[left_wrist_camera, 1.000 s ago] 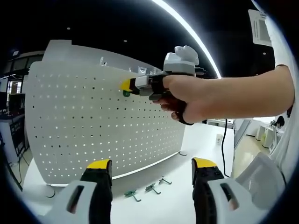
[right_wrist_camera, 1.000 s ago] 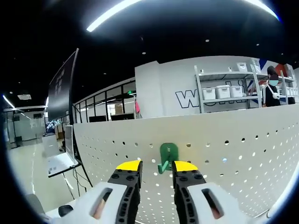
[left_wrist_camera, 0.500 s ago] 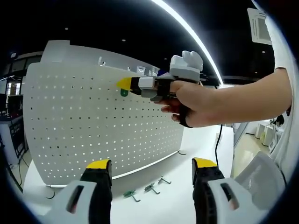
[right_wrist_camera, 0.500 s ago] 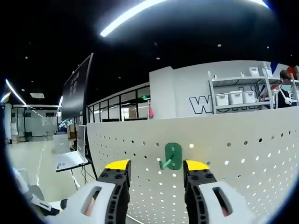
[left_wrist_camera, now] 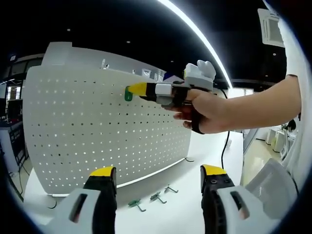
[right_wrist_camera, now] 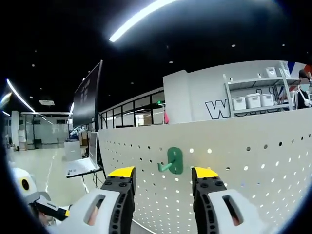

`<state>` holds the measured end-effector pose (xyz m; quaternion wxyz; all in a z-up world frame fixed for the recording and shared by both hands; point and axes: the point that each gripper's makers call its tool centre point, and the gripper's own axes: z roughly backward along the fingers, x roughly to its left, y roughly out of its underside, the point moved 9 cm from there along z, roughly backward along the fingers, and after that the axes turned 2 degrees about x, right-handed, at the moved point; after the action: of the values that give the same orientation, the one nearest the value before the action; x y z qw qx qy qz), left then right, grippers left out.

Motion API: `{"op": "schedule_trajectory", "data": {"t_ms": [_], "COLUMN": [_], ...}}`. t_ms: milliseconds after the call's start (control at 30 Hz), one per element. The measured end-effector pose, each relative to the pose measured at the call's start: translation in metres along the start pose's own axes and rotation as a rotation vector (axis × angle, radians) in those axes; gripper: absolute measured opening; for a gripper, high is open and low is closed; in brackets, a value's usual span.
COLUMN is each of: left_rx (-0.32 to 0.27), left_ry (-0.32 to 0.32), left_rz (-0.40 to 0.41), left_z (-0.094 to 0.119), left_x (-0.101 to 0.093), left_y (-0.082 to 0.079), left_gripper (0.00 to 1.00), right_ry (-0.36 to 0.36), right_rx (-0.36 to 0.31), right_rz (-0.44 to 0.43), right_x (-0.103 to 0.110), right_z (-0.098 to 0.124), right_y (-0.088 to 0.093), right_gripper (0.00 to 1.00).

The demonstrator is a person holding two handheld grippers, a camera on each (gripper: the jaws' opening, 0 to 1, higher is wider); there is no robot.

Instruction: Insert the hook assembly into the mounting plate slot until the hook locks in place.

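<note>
1. Going by how things sit, the insertion step looks done: the green hook (right_wrist_camera: pixel 171 161) sits flat against the white pegboard (right_wrist_camera: pixel 253 165), its peg pointing out toward the left of the right gripper view, and nothing holds it.
2. In the left gripper view, the pegboard (left_wrist_camera: pixel 97 131) takes up the left and middle of the frame, and the hook (left_wrist_camera: pixel 128 93) shows as a small green tab in its upper middle.
3. Just right of that tab, the right gripper (left_wrist_camera: pixel 141 88) comes in from the right in a person's hand (left_wrist_camera: pixel 207 109); its yellow tips sit just beside the hook, and I cannot tell from here whether they touch it.
4. In the right gripper view, the right gripper (right_wrist_camera: pixel 162 171) has its jaws spread apart and empty, with the hook above and between the tips, clear of both.
5. The left gripper (left_wrist_camera: pixel 158 171) rises from the bottom of its own view, jaws wide and empty, well apart from the hook.
6. Three spare hooks (left_wrist_camera: pixel 153 198) lie on the white table (left_wrist_camera: pixel 209 146) near the pegboard's foot, between those jaws.
7. The next move, I judge, calls for checking that the hook is locked, perhaps with a light press, before backing away.
</note>
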<state>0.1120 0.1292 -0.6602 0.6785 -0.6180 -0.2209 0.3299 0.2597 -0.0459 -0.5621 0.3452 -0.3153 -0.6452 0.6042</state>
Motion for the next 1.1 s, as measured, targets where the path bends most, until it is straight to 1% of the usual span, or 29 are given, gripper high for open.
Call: {"op": "schedule_trajectory", "data": {"t_ms": [167, 400, 467, 633, 933, 1100], "left_rx": [-0.001, 0.003, 0.000, 0.002, 0.003, 0.005], "left_ry": [-0.003, -0.013, -0.016, -0.019, -0.023, -0.023], "left_rz": [-0.006, -0.009, -0.010, -0.010, -0.011, -0.014], "left_z": [0.000, 0.002, 0.003, 0.004, 0.003, 0.004], "left_x": [0.000, 0.001, 0.001, 0.001, 0.001, 0.001], "left_y": [-0.001, 0.000, -0.001, -0.001, -0.002, -0.002], "left_gripper": [0.72, 0.72, 0.72, 0.73, 0.73, 0.73], "right_ry": [-0.031, -0.106, -0.119, -0.133, -0.160, -0.168], "right_rx": [0.000, 0.001, 0.010, 0.026, 0.042, 0.059], "right_rz": [0.008, 0.018, 0.038, 0.035, 0.053, 0.057], "right_x": [-0.001, -0.003, -0.004, -0.010, -0.015, -0.017], "right_z": [0.005, 0.026, 0.032, 0.051, 0.074, 0.088], "right_y": [-0.001, 0.005, 0.009, 0.017, 0.022, 0.029], "right_gripper": [0.45, 0.47, 0.47, 0.49, 0.53, 0.55]}}
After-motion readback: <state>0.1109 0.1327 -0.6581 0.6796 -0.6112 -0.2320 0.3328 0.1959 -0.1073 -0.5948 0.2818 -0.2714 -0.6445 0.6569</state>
